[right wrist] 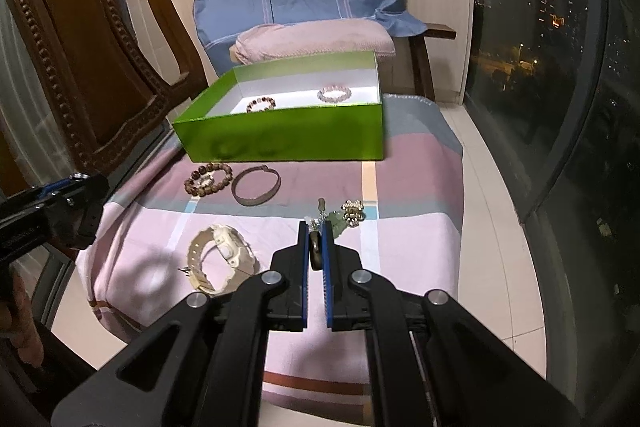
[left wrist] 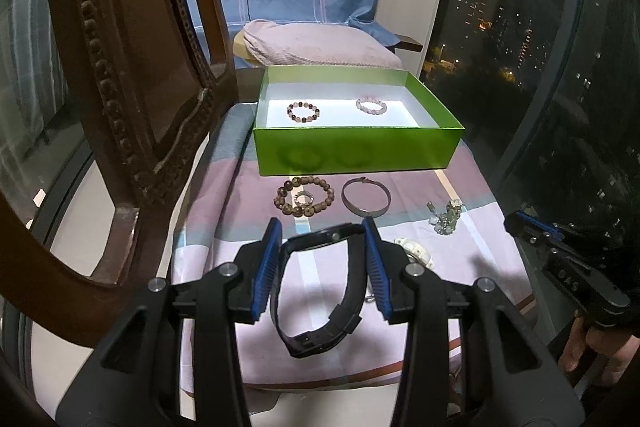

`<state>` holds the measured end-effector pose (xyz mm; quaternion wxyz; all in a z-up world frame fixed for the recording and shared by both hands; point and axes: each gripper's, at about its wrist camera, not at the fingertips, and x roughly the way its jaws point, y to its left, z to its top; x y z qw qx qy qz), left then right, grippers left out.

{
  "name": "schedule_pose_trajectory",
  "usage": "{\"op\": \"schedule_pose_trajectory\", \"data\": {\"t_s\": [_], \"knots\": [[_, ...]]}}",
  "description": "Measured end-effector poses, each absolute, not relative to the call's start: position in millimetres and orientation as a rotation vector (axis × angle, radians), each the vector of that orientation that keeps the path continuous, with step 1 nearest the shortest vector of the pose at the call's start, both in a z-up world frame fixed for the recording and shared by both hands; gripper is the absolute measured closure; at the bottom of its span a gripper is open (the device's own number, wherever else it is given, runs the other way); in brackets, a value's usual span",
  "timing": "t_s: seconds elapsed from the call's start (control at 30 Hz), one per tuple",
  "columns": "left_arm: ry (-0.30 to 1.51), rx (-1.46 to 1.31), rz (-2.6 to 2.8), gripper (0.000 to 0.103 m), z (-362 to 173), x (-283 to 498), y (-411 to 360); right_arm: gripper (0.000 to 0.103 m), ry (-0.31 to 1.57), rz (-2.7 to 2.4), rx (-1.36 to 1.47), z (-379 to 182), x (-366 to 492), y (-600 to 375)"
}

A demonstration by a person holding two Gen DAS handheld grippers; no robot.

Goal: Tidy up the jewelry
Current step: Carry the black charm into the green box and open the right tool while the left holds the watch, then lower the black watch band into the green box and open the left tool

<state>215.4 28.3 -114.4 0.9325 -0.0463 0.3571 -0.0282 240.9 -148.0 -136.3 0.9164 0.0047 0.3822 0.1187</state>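
Left wrist view, read from left to right: we saw a carved wooden chair at the left edge, then a striped cloth spread over the work surface. On the cloth near the green box lay a brown bead bracelet with a small ring inside its loop, and just beside it a metal bangle. Inside the box we noted two bead bracelets, a dark mixed one on the left and a pale pink one on the right, well apart. The left gripper was clamped on a black watch, its blue pads pressing the strap from either side and the loop hanging between them. Farther right lay a cream watch, partly hidden behind the right finger, and a cluster of small charms.

Right wrist view, same order: we saw the left gripper's body at the left edge, the cream watch on the cloth, and the right gripper with its jaws drawn nearly together on a small dark pendant piece, whose exact form we could not tell. Just beyond its tips lay a green charm and a gold ornament.
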Motion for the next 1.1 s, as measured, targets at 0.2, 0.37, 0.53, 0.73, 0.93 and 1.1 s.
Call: {"op": "schedule_pose_trajectory", "data": {"t_s": [0.2, 0.37, 0.53, 0.73, 0.93, 1.1], "knots": [[0.737, -0.099, -0.067, 0.062, -115.6, 219.9, 29.1, 0.097, 0.807, 0.248, 0.029, -139.4, 252.2, -142.9], [0.745, -0.103, -0.060, 0.062, -117.4, 225.9, 30.3, 0.097, 0.727, 0.248, 0.001, -100.3, 290.0, -124.2], [0.755, -0.108, -0.053, 0.062, -118.4, 229.2, 31.2, 0.097, 0.668, 0.201, -0.004, -65.0, 365.4, -107.6], [0.764, -0.100, -0.046, 0.062, -119.8, 231.7, 31.4, 0.071, 0.709, 0.052, -0.038, -81.0, 443.7, -112.0], [0.772, -0.090, -0.054, 0.062, -122.6, 233.7, 29.4, 0.036, 0.609, 0.094, 0.064, -74.5, 378.0, -144.3], [0.789, -0.091, -0.062, 0.062, -127.9, 236.1, 25.5, 0.017, 0.518, 0.125, 0.111, -87.2, 274.8, -167.7]]}}
